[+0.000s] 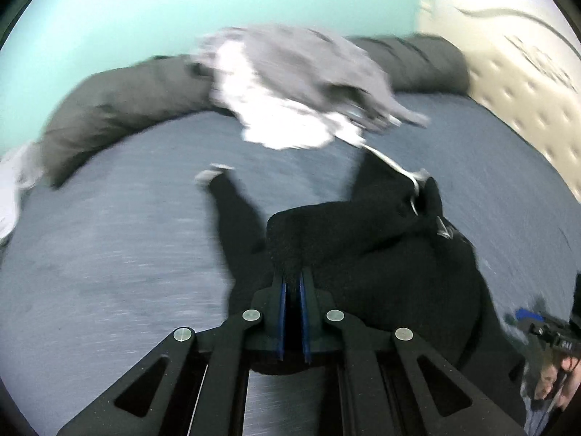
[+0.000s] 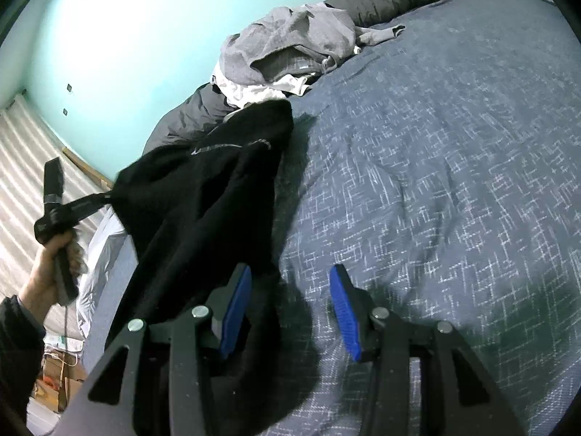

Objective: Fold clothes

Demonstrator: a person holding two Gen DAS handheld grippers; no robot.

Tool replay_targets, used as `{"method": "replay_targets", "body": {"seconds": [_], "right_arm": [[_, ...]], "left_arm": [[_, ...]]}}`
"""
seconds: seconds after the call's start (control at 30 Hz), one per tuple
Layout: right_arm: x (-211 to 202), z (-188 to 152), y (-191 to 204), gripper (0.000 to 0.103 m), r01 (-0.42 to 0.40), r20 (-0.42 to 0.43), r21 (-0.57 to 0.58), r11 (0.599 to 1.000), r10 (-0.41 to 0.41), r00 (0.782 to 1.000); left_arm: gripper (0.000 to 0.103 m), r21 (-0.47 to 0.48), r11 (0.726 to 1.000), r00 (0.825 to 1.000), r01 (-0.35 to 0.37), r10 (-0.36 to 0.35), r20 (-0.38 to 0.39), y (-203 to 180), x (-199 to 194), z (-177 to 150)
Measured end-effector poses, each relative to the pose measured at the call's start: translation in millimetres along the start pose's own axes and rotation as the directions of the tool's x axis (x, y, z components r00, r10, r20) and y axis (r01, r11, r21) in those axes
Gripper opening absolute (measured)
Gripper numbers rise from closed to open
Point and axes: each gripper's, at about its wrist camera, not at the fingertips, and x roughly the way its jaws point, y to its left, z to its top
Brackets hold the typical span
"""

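left gripper (image 1: 292, 290): clamped on a bunched edge of the black fleece hoodie (image 1: 363, 247), fabric pinched between the blue pads, so that end is lifted

right gripper (image 2: 290, 309): jaws wide apart, nothing in them. Left pad sits right against the hanging hoodie, right pad over bare bedspread

hoodie position: half hanging from my left gripper, rest draped on the blue bedspread (image 2: 435, 145). A sleeve (image 1: 232, 200) trails toward the pillows w/ a pale cuff, white drawstring visible near the hood

long axis: runs roughly from my left gripper away toward the laundry pile, imo

which side: loose hanging edge is just left of my right gripper, so right hand is the nearer free one to catch it

rest of laundry: grey hoodie (image 2: 290, 36) + white stuff heaped by the dark pillows (image 1: 120, 109), well apart from my grippers

blur: left view is smeared, can't tell finer folds
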Motion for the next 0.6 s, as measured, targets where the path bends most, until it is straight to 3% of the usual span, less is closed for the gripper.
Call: {"method": "replay_targets", "body": {"seconds": [0.13,0.2,0.33,0.4,0.53,0.57,0.6], "right_arm": [[1,0,2,0.046,0.002,-0.002,-0.006,1.0,-0.002,1.0],[2,-1,3,0.046,0.003,-0.007,-0.011,1.0,-0.003,1.0],[5,-2,6,0.046,0.008,-0.015,-0.022,1.0,-0.009,1.0],[6,-2,6,0.046,0.015,-0.02,-0.027,1.0,-0.016,1.0],[8,-3,7,0.046,0.035,-0.029,-0.034,0.999,-0.036,0.999],[9,-2,7,0.046,0.043,-0.03,-0.034,0.998,-0.044,0.999],[9,-1,7,0.046,0.053,-0.031,-0.032,0.998,-0.054,0.998]], "left_arm": [[0.006,-0.138,0.982,0.99,-0.127,0.133,0.036,67,-27,5],[0.006,-0.184,0.96,0.976,-0.212,0.217,0.004,95,-26,-1],[0.006,-0.231,0.922,0.95,-0.31,0.294,-0.102,129,-5,-26],[0.008,-0.238,0.917,0.945,-0.32,0.292,-0.148,136,8,-40],[0.012,-0.255,0.918,0.951,-0.304,0.275,-0.144,137,13,-53],[0.02,-0.264,0.916,0.952,-0.302,0.275,-0.135,136,10,-54],[0.034,-0.274,0.914,0.954,-0.298,0.275,-0.118,137,4,-55]]}}
